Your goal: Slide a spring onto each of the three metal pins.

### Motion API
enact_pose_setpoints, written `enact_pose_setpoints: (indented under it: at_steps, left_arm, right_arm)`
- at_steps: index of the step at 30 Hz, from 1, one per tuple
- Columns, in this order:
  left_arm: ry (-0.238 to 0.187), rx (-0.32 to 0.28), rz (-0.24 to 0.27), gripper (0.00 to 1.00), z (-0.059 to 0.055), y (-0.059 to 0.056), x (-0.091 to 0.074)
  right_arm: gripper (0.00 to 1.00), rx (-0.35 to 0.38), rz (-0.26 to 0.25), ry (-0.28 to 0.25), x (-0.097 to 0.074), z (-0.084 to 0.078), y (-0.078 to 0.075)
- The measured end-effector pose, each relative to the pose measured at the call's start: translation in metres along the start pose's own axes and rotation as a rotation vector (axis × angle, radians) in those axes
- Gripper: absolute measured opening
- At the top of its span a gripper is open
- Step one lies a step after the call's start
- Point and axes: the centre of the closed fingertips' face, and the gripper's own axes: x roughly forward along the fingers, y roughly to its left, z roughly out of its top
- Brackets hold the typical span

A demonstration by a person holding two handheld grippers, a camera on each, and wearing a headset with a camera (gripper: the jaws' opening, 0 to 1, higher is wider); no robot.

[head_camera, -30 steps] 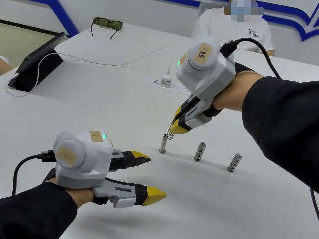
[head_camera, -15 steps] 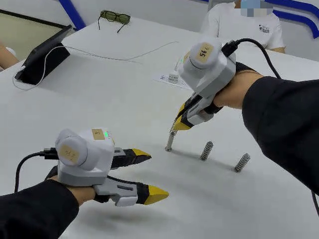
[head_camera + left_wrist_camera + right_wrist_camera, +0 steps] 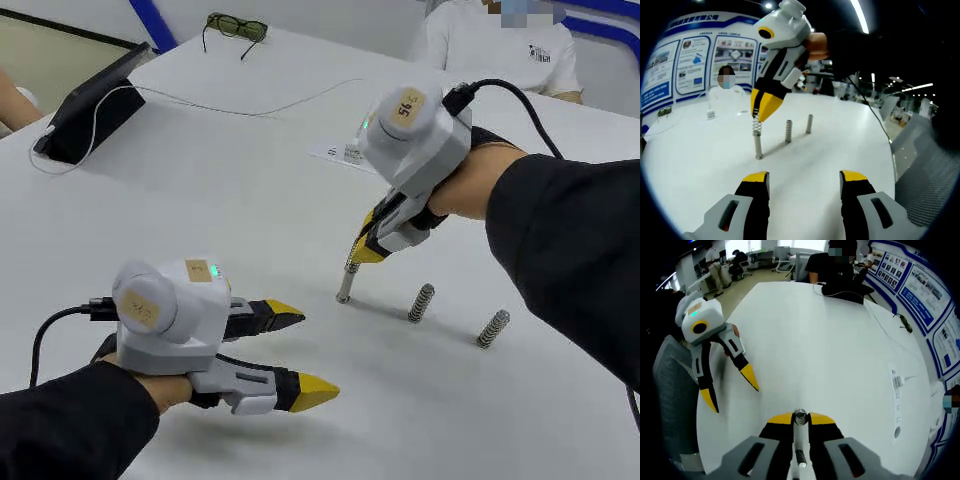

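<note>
The left gripper (image 3: 316,353) lay low over the white table (image 3: 220,200), held level in a dark-sleeved hand, its yellow-tipped jaws spread apart on nothing and aimed right toward the pins. Further right, the right gripper (image 3: 356,256) slanted steeply down from a raised wrist, jaws clenched on a spring (image 3: 756,125). The spring hung upright, its long axis in line with the first pin (image 3: 345,288), and its lower coils sat over the pin's top. Compared with a second before, the right gripper stood more squarely above that pin, and the left gripper's pose matched. Right again, the two other pins (image 3: 421,302) stood upright, each sleeved in its own spring.
</note>
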Motion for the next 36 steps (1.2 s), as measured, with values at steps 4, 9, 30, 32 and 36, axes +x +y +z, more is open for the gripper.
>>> enact_pose_setpoints:
  at_steps: [4, 9, 30, 32, 36]
  left_arm:
    - [0.0, -0.004, -0.001, 0.57, 0.0, 0.0, 0.0]
    - [0.0, -0.006, -0.003, 0.57, -0.001, -0.001, 0.0]
    - [0.002, -0.024, 0.008, 0.56, -0.005, 0.005, 0.0]
    - [0.002, -0.025, 0.01, 0.56, -0.005, 0.005, 0.0]
    - [0.002, -0.027, 0.014, 0.56, -0.005, 0.006, -0.001]
  right_arm:
    - [0.12, 0.009, 0.007, 0.008, 0.005, -0.002, 0.001]
    - [0.12, 0.016, 0.011, 0.019, 0.012, -0.004, 0.002]
    - [0.12, 0.051, 0.036, 0.041, 0.041, -0.015, 0.005]
    - [0.12, 0.05, 0.036, 0.043, 0.042, -0.016, 0.006]
    - [0.12, 0.061, 0.039, 0.032, 0.043, -0.015, 0.005]
